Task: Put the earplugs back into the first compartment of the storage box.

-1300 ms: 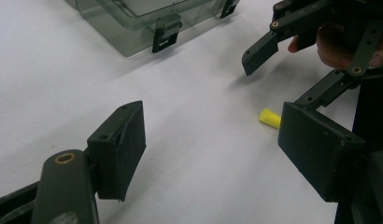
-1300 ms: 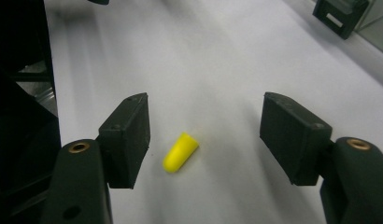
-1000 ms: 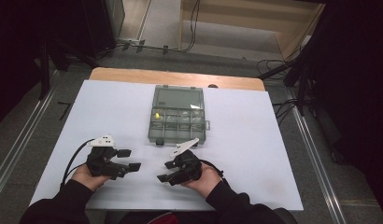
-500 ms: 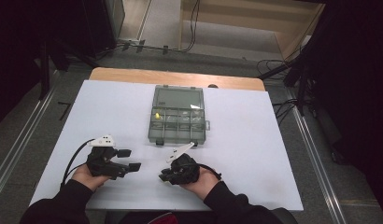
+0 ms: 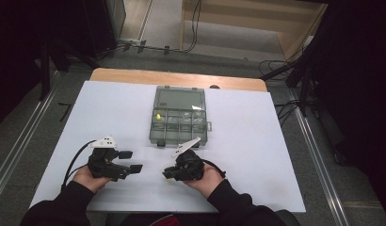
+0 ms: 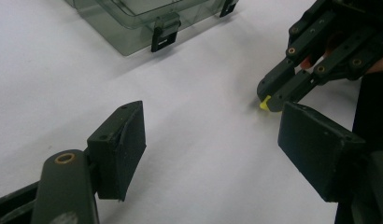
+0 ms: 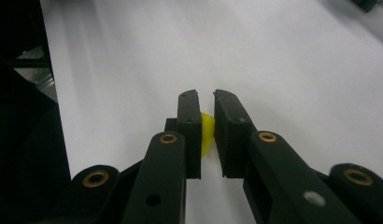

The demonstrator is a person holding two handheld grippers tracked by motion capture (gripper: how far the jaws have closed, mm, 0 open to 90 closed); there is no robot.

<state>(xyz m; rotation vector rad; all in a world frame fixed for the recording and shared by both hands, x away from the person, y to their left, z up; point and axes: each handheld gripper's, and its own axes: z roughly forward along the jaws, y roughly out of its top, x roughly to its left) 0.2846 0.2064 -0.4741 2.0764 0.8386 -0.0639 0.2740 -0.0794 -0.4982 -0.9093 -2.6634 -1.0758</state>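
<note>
- The white table [image 5: 257,141] takes up the middle of the high view, its wooden far edge showing beyond the white top; the person's dark sleeves come in from the near side.
- A clear grey compartment box [image 5: 179,116] lies flat at the middle of the table with its lid down. Its near edge carries two dark latches [image 6: 164,31]. Through the lid a small yellow thing shows in a left-hand compartment — too small to say what it is.
- The left gripper [image 5: 130,161] is held just above the table on the person's left, well apart from the box. Its two black jaws stand wide apart in the left gripper view, with bare white table between them.
- The right gripper [image 5: 168,174] sits low, near the table's front edge, just short of the box's near right corner, its tips pointing toward the left gripper. Its jaws have just been closing and now pinch the small yellow piece.
- The small yellow piece [image 7: 206,133] — rounded, bright — sits between the right gripper's pads, down at the table top; the left gripper view shows a bit of it sticking out at the jaw tips [image 6: 264,103].
</note>
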